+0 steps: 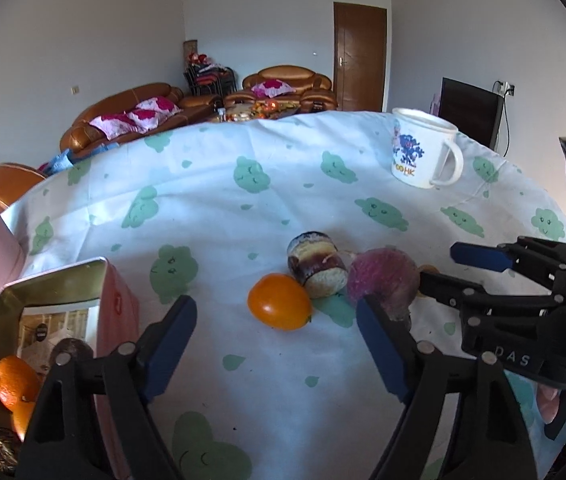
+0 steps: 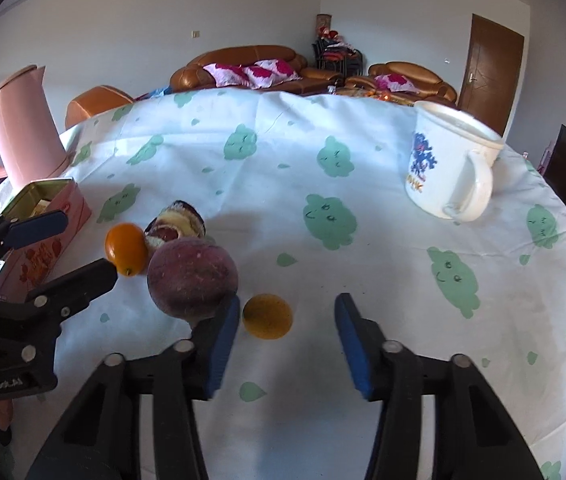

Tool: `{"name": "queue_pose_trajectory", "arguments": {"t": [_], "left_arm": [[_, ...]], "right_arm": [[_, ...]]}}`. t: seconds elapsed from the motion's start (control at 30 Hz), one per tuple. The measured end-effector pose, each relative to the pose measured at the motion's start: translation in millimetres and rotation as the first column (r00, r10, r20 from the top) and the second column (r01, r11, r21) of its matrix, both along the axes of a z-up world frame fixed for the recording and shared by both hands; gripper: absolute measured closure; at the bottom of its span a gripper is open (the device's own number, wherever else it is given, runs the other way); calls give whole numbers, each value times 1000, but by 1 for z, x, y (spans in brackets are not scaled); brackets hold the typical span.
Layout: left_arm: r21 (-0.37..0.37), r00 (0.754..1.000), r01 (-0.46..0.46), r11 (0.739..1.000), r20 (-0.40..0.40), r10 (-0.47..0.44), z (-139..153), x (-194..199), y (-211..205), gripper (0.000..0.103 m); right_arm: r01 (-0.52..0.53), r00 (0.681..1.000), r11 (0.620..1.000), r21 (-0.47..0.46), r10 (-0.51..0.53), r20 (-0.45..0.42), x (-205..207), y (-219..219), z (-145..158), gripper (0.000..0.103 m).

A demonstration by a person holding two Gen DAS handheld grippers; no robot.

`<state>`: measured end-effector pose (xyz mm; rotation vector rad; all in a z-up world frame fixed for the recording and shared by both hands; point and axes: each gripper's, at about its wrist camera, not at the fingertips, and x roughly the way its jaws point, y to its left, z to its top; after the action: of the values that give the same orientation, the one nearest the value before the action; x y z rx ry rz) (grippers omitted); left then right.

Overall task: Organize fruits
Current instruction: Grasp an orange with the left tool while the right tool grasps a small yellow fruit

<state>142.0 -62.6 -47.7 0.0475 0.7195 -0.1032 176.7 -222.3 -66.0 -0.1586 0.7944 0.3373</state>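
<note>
The loose fruit lay in a cluster on the cloud-print cloth [image 1: 267, 184]. In the left wrist view the left gripper [image 1: 277, 332] stood with its blue pads spread wide and nothing between them; the orange kumquat [image 1: 279, 301] sat just ahead of the gap, nearer the left pad, with the cut dark-skinned fruit [image 1: 317, 264] touching it from behind and the purple round fruit [image 1: 383, 282] just beyond the right pad's tip. The pink tin [image 1: 117, 300], already holding an orange and other pieces, stood beside the left finger's outer side. In the right wrist view the right gripper [image 2: 287, 320] was also parted and held nothing, its jaws narrower than the left's; a small orange fruit [image 2: 267, 317] lay ahead of the gap, close to the left pad, apart from the right pad. Both tools pointed steeply down at the cloth. The kumquat and the small fruit looked light, smooth and round, likely to roll or squirt out, so a gentle grip across the middle seemed best; the purple fruit looked heavier and wider, needing the broader spread; the cut piece looked soft and easily crushed. A white mug [image 2: 449, 164] stood well beyond the fingers.
</note>
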Motion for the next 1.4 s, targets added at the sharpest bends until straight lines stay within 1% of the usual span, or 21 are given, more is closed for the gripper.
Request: {"name": "queue_pose_trajectory", "arguments": {"t": [0.1,0.13,0.23,0.37,0.4,0.43,0.5,0.67,0.87,1.03,1.4], "left_arm": [[-5,1000,-3,1000,-17,3,-4,8,1,22],[-9,1000,-1,1000,-25,1,-5,11,1,26],[-39,998,7,999,-62,-9,-10,20,2,33],[-43,996,16,999,-88,-20,-14,28,-1,33],[-40,995,22,999,-100,-26,-15,30,-2,40],[-42,993,27,999,-111,-31,-17,31,-3,54],[-53,991,23,998,-133,-30,-20,34,-1,61],[-65,991,34,997,-126,-42,-18,31,-1,61],[-80,995,34,996,-94,-41,-14,23,3,61],[-94,997,32,995,-62,-38,-9,15,8,61],[-57,999,45,997,29,-43,1,1,3,61]], "right_arm": [[-11,1000,1000,10,11,-28,4,0,-3,60],[-14,999,1000,10,15,-37,5,0,-5,64],[-24,998,1000,3,24,-62,7,2,-8,71],[-33,998,999,6,33,-55,5,2,-7,75],[-33,998,999,7,33,-50,4,2,-6,75],[-33,998,999,6,33,-49,4,2,-5,75],[-34,998,999,3,34,-46,4,2,-5,75],[-30,999,1000,1,30,-18,0,2,-1,75],[-14,1000,1000,23,14,14,-4,-4,4,75],[-5,998,999,35,2,68,-11,-7,12,75],[-6,987,999,43,-1,161,-23,-7,22,75]]}}
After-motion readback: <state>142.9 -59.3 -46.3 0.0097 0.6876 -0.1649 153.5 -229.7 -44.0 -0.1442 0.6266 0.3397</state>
